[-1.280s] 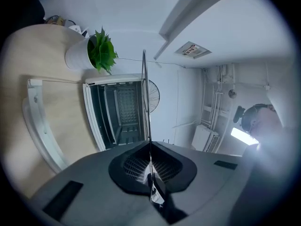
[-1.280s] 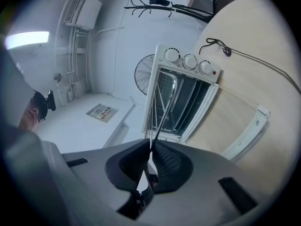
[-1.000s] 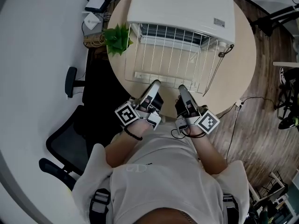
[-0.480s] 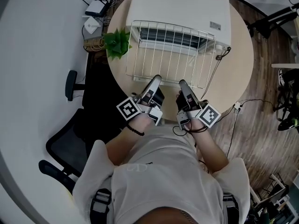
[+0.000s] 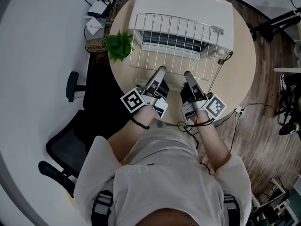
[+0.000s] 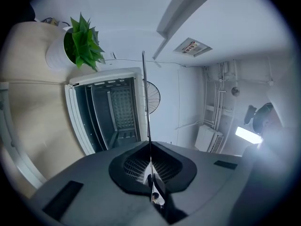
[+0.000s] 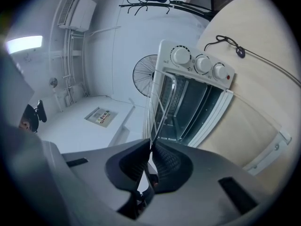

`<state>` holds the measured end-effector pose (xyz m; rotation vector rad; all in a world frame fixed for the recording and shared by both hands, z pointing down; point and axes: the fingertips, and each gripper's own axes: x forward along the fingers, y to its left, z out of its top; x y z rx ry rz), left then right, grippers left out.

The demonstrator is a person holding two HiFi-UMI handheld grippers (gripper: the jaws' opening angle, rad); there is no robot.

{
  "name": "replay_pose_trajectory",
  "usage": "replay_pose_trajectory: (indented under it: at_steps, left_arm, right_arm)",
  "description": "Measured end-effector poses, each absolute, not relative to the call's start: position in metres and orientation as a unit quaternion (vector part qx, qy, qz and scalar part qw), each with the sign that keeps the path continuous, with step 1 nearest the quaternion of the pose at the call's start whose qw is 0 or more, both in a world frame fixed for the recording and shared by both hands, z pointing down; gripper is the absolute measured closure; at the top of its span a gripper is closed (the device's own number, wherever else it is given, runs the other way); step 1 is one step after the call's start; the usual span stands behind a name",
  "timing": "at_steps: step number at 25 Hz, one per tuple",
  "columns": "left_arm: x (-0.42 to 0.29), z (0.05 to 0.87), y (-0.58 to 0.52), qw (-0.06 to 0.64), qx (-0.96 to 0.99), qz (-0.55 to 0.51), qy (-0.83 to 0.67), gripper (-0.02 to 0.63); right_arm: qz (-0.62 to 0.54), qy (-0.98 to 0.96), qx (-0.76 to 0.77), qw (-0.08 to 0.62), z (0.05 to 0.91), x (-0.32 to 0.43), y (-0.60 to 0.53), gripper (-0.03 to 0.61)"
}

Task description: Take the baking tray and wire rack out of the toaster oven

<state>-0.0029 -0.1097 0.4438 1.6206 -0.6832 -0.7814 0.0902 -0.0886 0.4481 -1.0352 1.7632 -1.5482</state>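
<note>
Because the wire rack [image 5: 176, 40] hangs across the front of the toaster oven [image 5: 188, 6] in the head view, it screens the oven's mouth. The cavity in the gripper views is too dim to tell what, if anything, lies inside. The left gripper [image 5: 160, 74] and right gripper [image 5: 189, 76] are each clamped on the rack's near edge, side by side, holding it above the round table [image 5: 244, 55]. A potted plant [image 5: 118, 44] stands left of the oven. A black cable [image 5: 227, 56] lies to its right.
</note>
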Motion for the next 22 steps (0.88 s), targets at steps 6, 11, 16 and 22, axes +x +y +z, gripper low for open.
replay_pose_trajectory:
  at_steps: [6,11,16,22]
  left_arm:
    - [0.002,0.437,-0.139,0.559,0.691,-0.352,-0.292,0.604]
    - [0.007,0.434,-0.164,0.558,0.687,-0.364,-0.290,0.601]
    - [0.011,0.429,-0.178,0.553,0.687,-0.374,-0.287,0.595]
    - [0.017,0.420,-0.195,0.548,0.689,-0.382,-0.282,0.588]
  right_arm:
    - [-0.564,0.668,-0.391,0.287,0.440,0.096,-0.119,0.563]
    - [-0.558,0.666,-0.396,0.297,0.437,0.102,-0.142,0.563]
    - [-0.552,0.668,-0.398,0.300,0.431,0.106,-0.157,0.558]
    - [-0.544,0.671,-0.400,0.306,0.422,0.112,-0.176,0.552]
